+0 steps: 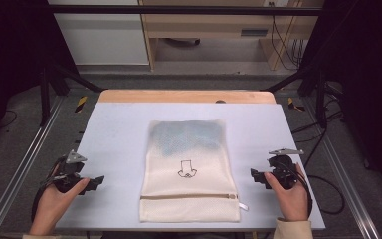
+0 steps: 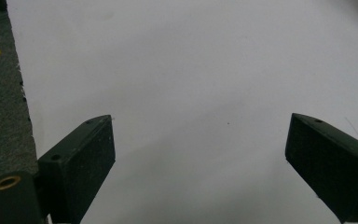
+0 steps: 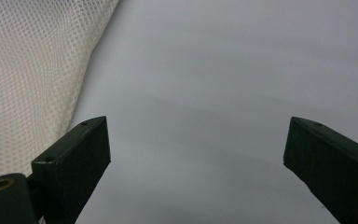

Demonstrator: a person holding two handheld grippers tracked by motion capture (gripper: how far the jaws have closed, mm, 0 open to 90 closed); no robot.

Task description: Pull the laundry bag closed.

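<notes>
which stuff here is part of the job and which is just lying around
Part of the job:
- mesh laundry bag, flat mid-table, something blue inside its far end
- its zipper, closed, near the front edge
- left gripper and right gripper, both open, each side of the bag, not touching it

Just around:
- table
- wooden furniture behind
- floor cables

Both forearms come in low, one on each side. The left gripper [image 1: 97,182] sits in the left hand [image 1: 54,199] with its jaws spread wide, gripping nothing. The right gripper [image 1: 256,178], in the right hand [image 1: 289,194], is likewise spread wide and unladen.
</notes>
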